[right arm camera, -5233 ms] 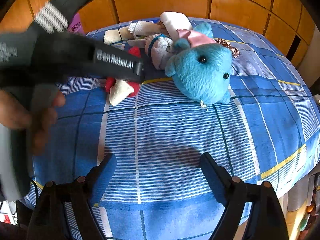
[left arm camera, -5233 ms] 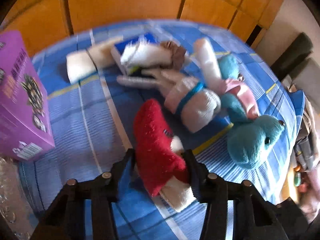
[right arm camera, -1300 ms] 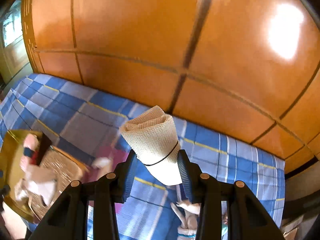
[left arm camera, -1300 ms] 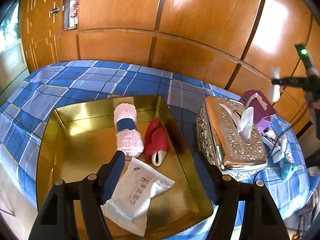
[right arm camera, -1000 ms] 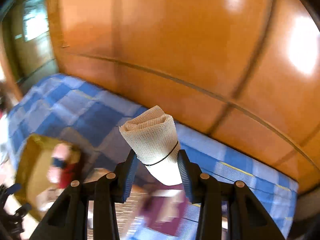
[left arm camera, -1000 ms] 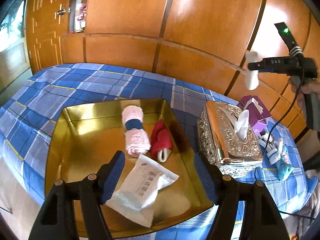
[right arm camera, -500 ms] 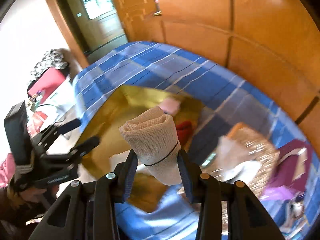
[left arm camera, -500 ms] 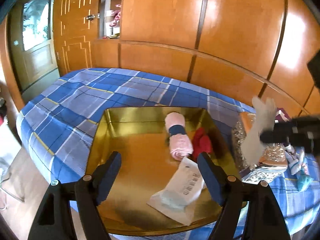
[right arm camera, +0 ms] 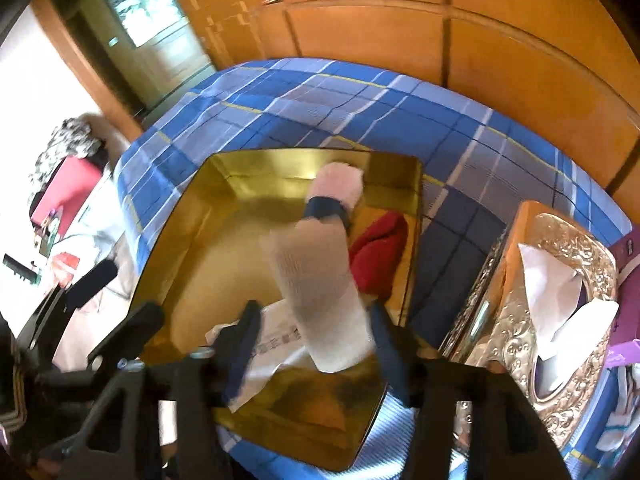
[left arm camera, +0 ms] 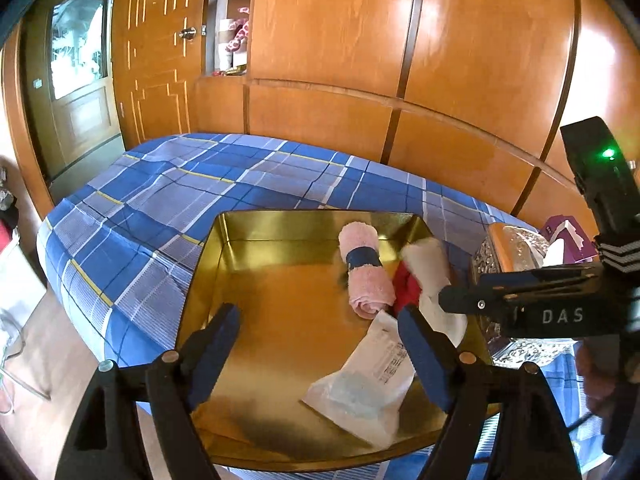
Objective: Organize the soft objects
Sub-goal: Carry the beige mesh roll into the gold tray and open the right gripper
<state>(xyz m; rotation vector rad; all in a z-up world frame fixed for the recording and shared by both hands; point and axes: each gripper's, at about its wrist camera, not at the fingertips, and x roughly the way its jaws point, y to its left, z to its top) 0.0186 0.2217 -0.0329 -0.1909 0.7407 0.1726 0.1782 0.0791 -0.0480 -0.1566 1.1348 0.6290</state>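
Compared with half a second earlier, the right gripper (right arm camera: 312,344) is lower over the gold tray (right arm camera: 180,248), and its jaws, then clamped on the white mesh roll (right arm camera: 320,296), are opening; the roll sits between them, pads apart from it. The roll's long axis runs from the jaws toward the tray's far wall, beside the red item (right arm camera: 380,256) and pink towel roll (right arm camera: 336,192). The left gripper (left arm camera: 320,356) hovers empty, jaws opening wide.
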